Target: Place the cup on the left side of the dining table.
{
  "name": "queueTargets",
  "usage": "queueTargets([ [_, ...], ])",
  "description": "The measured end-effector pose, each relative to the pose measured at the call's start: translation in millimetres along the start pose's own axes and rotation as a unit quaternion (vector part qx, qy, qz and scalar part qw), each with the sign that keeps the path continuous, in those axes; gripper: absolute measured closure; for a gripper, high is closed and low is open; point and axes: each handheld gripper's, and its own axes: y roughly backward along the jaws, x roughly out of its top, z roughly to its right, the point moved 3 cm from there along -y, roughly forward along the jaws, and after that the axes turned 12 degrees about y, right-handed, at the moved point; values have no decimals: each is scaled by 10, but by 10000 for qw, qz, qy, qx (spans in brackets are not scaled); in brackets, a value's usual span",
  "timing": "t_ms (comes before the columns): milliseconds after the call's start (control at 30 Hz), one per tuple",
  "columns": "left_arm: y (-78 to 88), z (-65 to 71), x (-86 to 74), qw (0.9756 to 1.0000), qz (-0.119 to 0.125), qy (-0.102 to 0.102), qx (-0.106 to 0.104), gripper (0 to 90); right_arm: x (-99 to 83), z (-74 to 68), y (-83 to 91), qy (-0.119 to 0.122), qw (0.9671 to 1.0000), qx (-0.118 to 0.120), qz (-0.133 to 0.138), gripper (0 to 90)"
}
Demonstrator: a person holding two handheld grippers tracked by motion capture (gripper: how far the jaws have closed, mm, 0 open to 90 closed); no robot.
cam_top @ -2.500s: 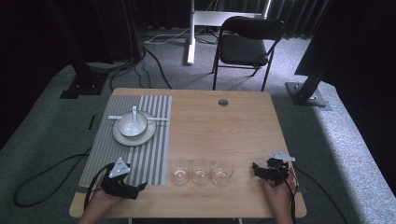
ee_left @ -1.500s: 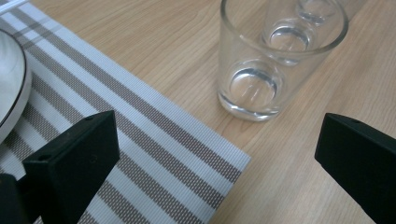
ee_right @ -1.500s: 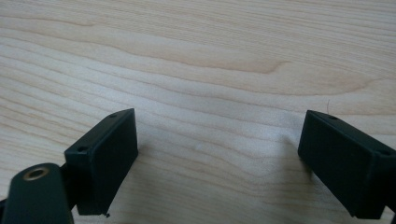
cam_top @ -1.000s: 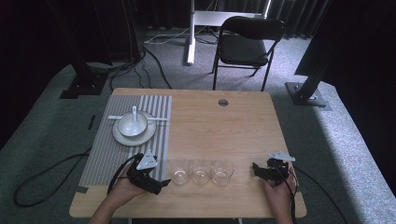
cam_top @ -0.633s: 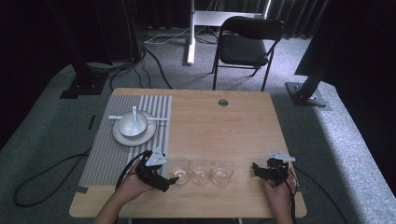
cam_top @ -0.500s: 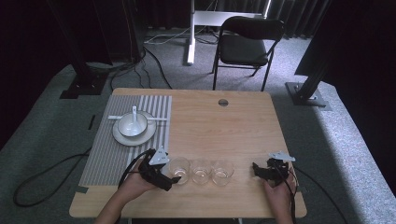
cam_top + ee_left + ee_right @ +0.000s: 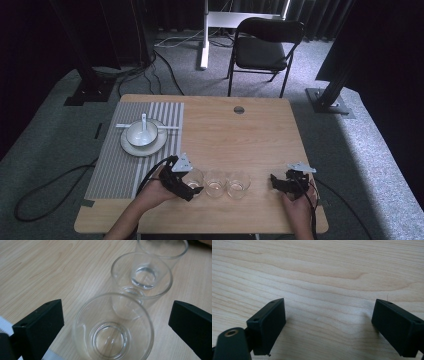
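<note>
Three clear empty glasses stand in a row near the table's front edge: the left glass (image 7: 195,177), the middle glass (image 7: 215,186) and the right glass (image 7: 238,185). My left gripper (image 7: 191,186) is open, its jaws wide on either side of the left glass (image 7: 112,330) without touching it. Behind it in the left gripper view stand the middle glass (image 7: 141,277) and the right glass (image 7: 162,246). My right gripper (image 7: 275,181) rests at the front right, apart from the glasses. It stands open over bare wood (image 7: 332,322) with nothing between its jaws.
A striped placemat (image 7: 117,165) covers the table's left side and carries a plate (image 7: 131,146) with a white bowl (image 7: 141,133) and a spoon. A round grommet (image 7: 239,109) sits near the far edge. A black chair (image 7: 265,47) stands beyond the table.
My left gripper has moved right from the placemat's front corner to the left glass, and its jaws now flank it. The right gripper and the glasses have not moved.
</note>
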Motion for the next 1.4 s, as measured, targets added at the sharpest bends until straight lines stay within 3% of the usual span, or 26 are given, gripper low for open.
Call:
queueTargets([
  [700,-257,199,205,9992,-229,-305,-153,3,0,0,0,2,10000,0,0,115],
  [967,-342,294,324,9981,-302,-443,-289,3,0,0,0,1,10000,0,0,115],
  [1200,-376,352,440,9976,-232,-403,-517,3,0,0,0,1,10000,1,0,115],
  [1400,-462,430,534,9964,-348,-549,-552,3,0,0,0,1,10000,1,0,114],
])
